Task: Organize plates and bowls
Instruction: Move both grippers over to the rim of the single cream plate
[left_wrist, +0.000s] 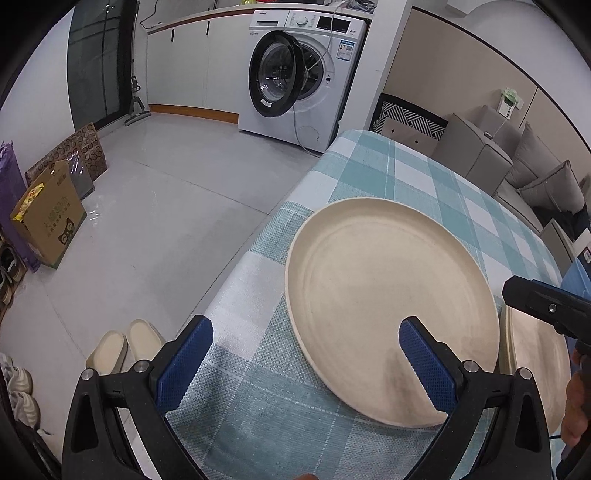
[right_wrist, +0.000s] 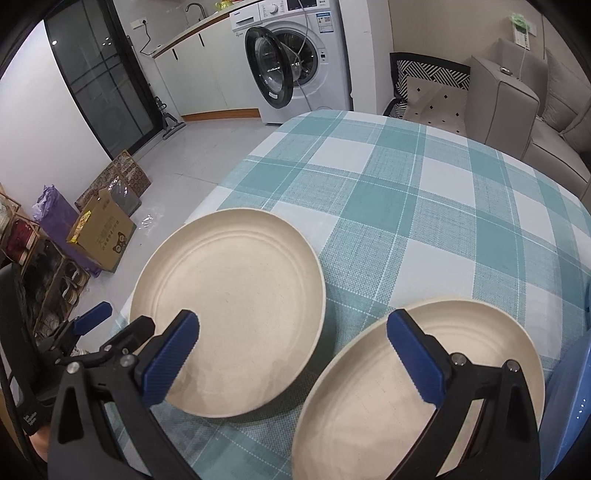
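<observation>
Two cream plates lie side by side on the teal checked tablecloth (right_wrist: 388, 192). The left plate (left_wrist: 388, 302) (right_wrist: 229, 295) sits at the table's left edge. The right plate (right_wrist: 406, 387) (left_wrist: 535, 362) is close beside it without touching. My left gripper (left_wrist: 306, 321) is open, its right pad (left_wrist: 424, 362) over the left plate's near rim and its left pad over the table edge. My right gripper (right_wrist: 293, 317) is open and straddles the gap between the plates, one finger above each. Neither holds anything.
The table's left edge drops to a tiled floor with slippers (left_wrist: 125, 347), a cardboard box (left_wrist: 48, 218) and shoe shelves. A washing machine (right_wrist: 291, 62) with its door open stands beyond the table. A chair (right_wrist: 428, 85) and a grey sofa (right_wrist: 517, 107) are at the far right.
</observation>
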